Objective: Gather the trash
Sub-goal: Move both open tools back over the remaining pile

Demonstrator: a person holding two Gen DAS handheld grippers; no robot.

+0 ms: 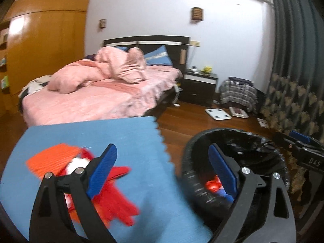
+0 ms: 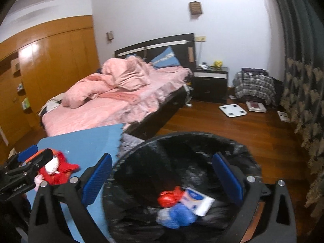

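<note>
Far left, on the blue table [image 1: 131,141]: a heap of red and orange scraps [image 1: 113,198] with something white tucked in it, lying just behind my left fingers [image 1: 163,170]. Those fingers stand spread wide, nothing between the blue pads. The heap reads as thin plastic or crumpled wrap: light, soft, likely to crush flat, maybe slippery. My judgement is to pinch a bunched fold near the middle, not a loose edge that could tear or slide out. Moving right: the bin with its black liner [image 2: 182,141] stands off the table's zigzag edge, on the wooden floor [image 2: 232,129]. My right fingers [image 2: 161,177] hang over its mouth, also wide apart and empty. In the bottom lie 3 pieces: a red wad [image 2: 169,197], a blue wad [image 2: 178,215] and a white packet [image 2: 197,201], touching one another. Beyond: a bed with pink covers [image 2: 113,105], a dark nightstand [image 2: 210,85], a white scale [image 2: 232,110] on the floor, and patterned curtains [image 2: 299,93] at far right.
</note>
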